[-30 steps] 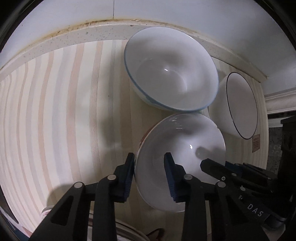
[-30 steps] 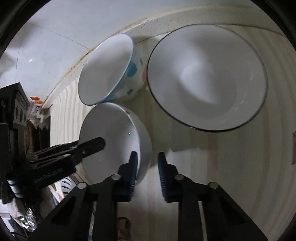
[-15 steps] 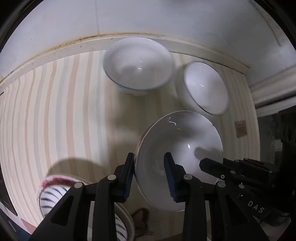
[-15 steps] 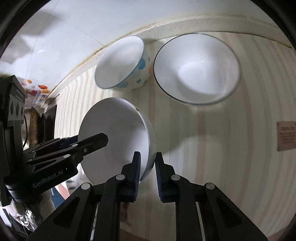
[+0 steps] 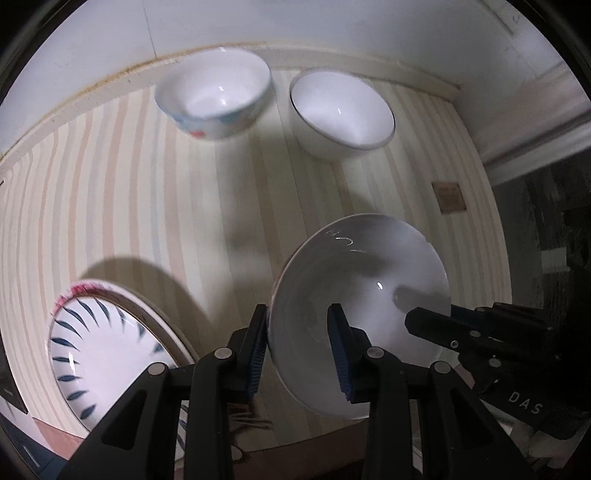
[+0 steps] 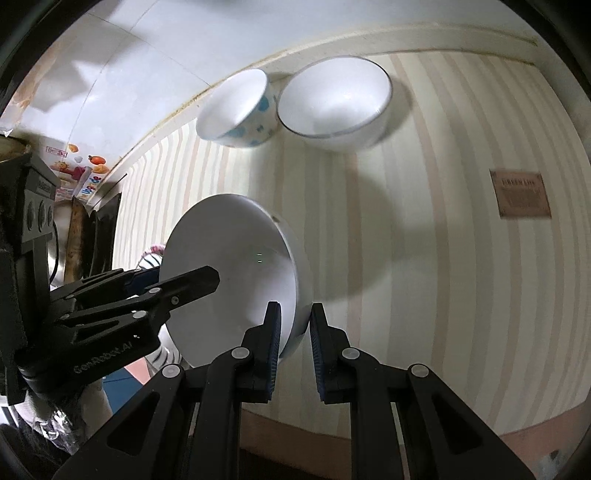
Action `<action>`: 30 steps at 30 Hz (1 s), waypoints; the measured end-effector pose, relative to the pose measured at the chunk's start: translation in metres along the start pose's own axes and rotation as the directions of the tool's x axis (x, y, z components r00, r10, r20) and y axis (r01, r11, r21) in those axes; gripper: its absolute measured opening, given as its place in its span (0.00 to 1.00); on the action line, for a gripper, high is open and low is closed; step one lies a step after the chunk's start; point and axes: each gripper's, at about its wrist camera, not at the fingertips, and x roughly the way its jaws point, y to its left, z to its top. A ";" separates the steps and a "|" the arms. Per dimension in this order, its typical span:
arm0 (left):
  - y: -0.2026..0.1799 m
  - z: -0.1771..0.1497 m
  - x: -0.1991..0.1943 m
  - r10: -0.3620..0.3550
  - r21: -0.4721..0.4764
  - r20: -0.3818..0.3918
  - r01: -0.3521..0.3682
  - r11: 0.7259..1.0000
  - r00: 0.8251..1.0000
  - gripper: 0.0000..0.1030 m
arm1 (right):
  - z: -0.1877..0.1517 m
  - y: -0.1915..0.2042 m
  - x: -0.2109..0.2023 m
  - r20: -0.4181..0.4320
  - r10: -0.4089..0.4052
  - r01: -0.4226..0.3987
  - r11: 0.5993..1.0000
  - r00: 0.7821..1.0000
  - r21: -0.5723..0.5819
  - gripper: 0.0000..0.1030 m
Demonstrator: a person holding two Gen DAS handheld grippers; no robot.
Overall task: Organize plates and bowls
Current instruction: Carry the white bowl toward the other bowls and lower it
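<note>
The left claw [image 5: 299,347] is gripping the near-left rim of a plain white bowl [image 5: 365,295], one blue-padded finger sitting outside the wall and the other inside the hollow. The right claw [image 6: 293,345] is clamping the opposite rim of the same white bowl [image 6: 236,273], its two pads pinching the wall between them. Between the two claws the bowl is hanging tilted above the striped bench [image 5: 129,177], not touching it, and its shadow is falling on the stripes beyond it. In the left wrist view the black body of the right claw is reaching in from the right edge across the bowl's inside; in the right wrist view the left claw is reaching in from the left the same way.

Beside the left claw, at the near-left part of the bench, a plate with blue leaf strokes and a red-edged rim [image 5: 99,354] is lying flat. Farther out, against the back edge where the bench is meeting the white wall [image 5: 332,26], two more bowls are standing upright just beside each other: a bowl with blue and red spots [image 5: 214,98] on the left and a white bowl with a dark rim line [image 5: 341,110] on the right. A small brown label [image 6: 522,194] is sitting on the bench surface to the right, well apart from the bowls.
</note>
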 end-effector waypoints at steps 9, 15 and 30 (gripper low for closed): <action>-0.012 -0.018 0.041 0.029 0.031 -0.076 -0.027 0.999 0.997 0.29 | -0.023 -0.030 0.016 -0.037 -0.013 0.014 0.999 0.999 0.033 0.17; -0.019 -0.029 0.051 0.055 0.053 -0.096 -0.050 0.997 0.994 0.29 | -0.034 -0.045 0.027 -0.068 -0.016 0.019 0.998 0.998 0.053 0.17; -0.016 0.037 -0.021 0.070 -0.001 0.063 -0.070 0.998 0.996 0.34 | 0.004 -0.061 -0.013 -0.051 0.051 -0.047 0.995 0.997 0.083 0.22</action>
